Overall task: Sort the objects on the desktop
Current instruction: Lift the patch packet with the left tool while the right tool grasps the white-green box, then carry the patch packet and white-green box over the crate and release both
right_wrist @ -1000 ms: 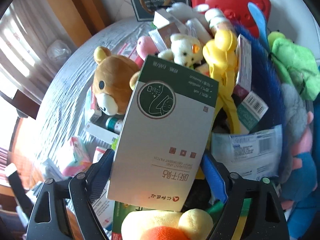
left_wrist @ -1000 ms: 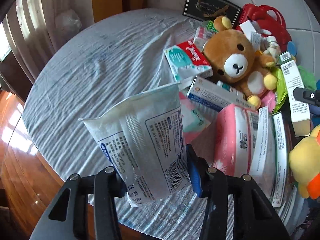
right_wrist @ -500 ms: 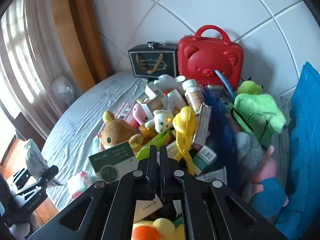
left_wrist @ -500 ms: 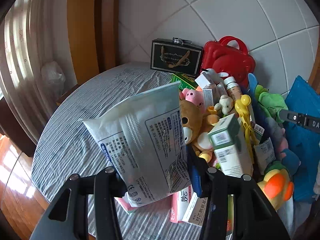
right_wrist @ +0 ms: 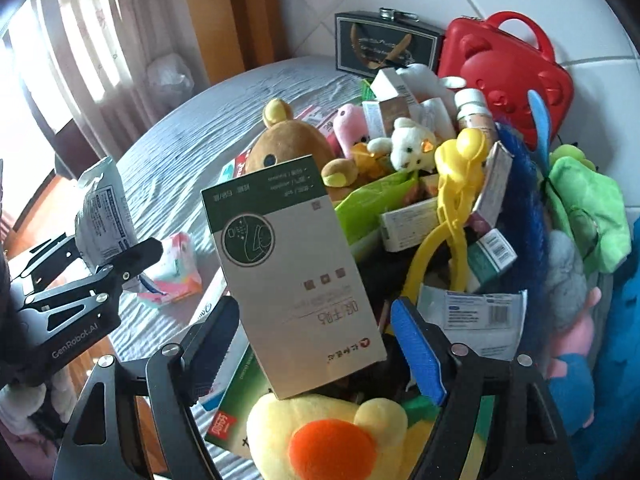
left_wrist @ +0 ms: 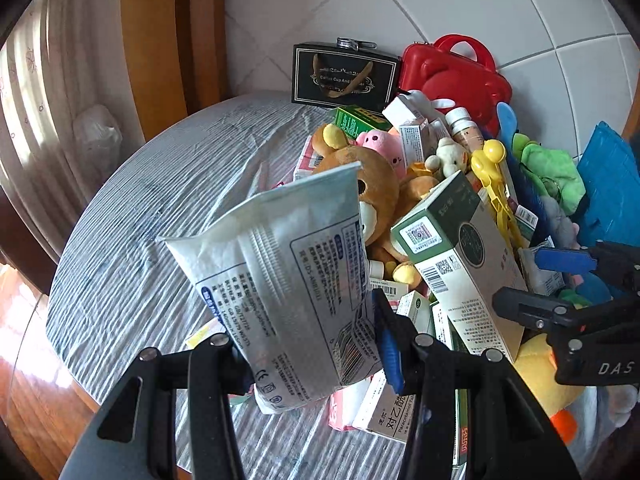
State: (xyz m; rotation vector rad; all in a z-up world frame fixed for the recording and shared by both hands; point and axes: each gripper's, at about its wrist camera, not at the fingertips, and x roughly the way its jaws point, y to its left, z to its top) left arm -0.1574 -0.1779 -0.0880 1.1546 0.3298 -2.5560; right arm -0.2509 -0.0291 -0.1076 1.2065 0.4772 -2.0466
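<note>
My left gripper (left_wrist: 304, 344) is shut on a white printed pouch (left_wrist: 288, 264) and holds it upright above the striped tablecloth (left_wrist: 160, 208). It also shows at the left of the right wrist view (right_wrist: 120, 256) with the pouch (right_wrist: 102, 216). My right gripper (right_wrist: 316, 340) is shut on a green-and-grey medicine box (right_wrist: 296, 276), held above the pile; the box also shows in the left wrist view (left_wrist: 460, 264). A heap of boxes and plush toys lies beyond, with a brown bear (left_wrist: 376, 184).
A black gift box (left_wrist: 344, 76) and a red case (left_wrist: 456, 76) stand against the tiled wall. A yellow duck plush (right_wrist: 328, 436) lies under my right gripper. A pink tissue pack (right_wrist: 176, 268), yellow toy (right_wrist: 456, 200), green plush (right_wrist: 588, 208) and blue board (left_wrist: 612, 184) lie around.
The medicine box is back between the right gripper's jaws after half a second ago they looked closed and empty. Both grippers have lifted and tilted up from the pile since a second ago.
</note>
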